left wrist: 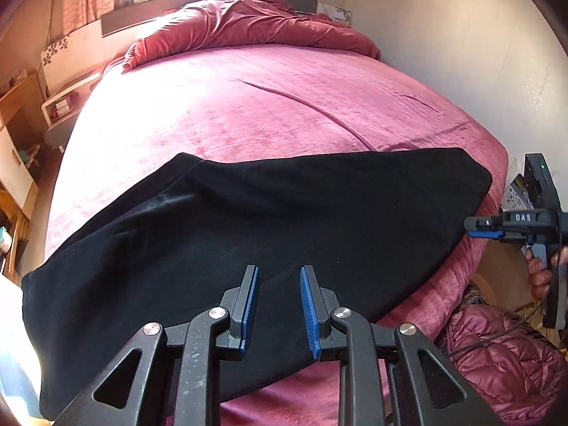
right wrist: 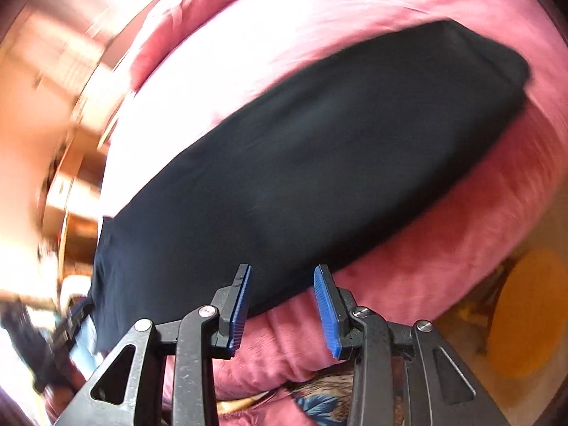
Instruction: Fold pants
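While the pants [left wrist: 255, 227] lie flat along the near edge of the bed [left wrist: 248, 106], their long axis runs crosswise in front of me, from low on my left to higher on my right. They look already doubled lengthwise into one dark band, so I judge the coming move to be a fold end over end along that axis. My left gripper [left wrist: 279, 307] hangs over the near edge of the middle of the band, its jaws parted and gripping nothing; cloth shows between the blue pads [left wrist: 308, 314], but I cannot tell whether they touch it. My right gripper [right wrist: 282, 307] sits at the near edge too, spread wide and empty, with the pants [right wrist: 301, 163] stretching away up and to the right from it. In the left view the right gripper [left wrist: 484, 229] appears side-on just off the right end of the band, so it is nearer that end and the left one is nearer the other.

I count one pair of pants, two grippers, one bed under a pink cover, one rumpled red blanket [left wrist: 248, 21] at its far end, and one quilted jacket [left wrist: 504, 355] beside the bed at lower right. The right view is blurred, so finer detail there escapes me.
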The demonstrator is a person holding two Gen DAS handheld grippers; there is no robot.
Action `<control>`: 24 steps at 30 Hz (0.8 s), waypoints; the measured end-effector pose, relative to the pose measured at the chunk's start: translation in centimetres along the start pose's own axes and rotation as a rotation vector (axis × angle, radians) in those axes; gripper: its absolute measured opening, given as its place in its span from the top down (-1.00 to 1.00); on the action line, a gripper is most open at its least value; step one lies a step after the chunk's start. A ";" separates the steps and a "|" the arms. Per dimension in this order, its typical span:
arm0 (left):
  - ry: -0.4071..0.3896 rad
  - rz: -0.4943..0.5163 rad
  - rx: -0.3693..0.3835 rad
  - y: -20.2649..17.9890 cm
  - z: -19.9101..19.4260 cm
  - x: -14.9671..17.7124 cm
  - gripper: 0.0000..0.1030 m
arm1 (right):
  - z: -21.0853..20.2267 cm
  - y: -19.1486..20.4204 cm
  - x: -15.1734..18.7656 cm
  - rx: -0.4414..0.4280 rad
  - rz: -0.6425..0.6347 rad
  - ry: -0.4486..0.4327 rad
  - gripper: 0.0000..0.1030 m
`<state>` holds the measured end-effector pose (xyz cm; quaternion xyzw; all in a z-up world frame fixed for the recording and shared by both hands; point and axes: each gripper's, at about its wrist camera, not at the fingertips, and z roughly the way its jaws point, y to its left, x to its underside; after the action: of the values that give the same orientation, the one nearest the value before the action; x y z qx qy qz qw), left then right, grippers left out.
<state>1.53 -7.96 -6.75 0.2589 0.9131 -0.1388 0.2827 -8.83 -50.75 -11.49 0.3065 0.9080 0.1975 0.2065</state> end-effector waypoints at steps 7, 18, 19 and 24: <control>0.040 0.007 0.019 -0.8 1.9 0.4 0.54 | -2.3 -6.0 -0.9 -0.016 0.230 -0.082 0.29; 0.097 -0.046 0.037 -0.1 3.3 1.6 0.54 | -4.3 -9.0 -2.9 -0.036 0.348 -0.150 0.38; 0.099 -0.046 0.035 0.0 3.3 1.6 0.54 | -4.0 -8.3 -2.4 -0.035 0.347 -0.152 0.44; 0.110 -0.047 0.032 -0.1 3.6 1.8 0.54 | -3.0 -7.8 -3.0 -0.006 0.310 -0.144 0.86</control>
<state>1.78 -8.70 -10.68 0.2489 0.9308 -0.1457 0.2247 -11.83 -59.03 -12.01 0.4558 0.8319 0.2073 0.2392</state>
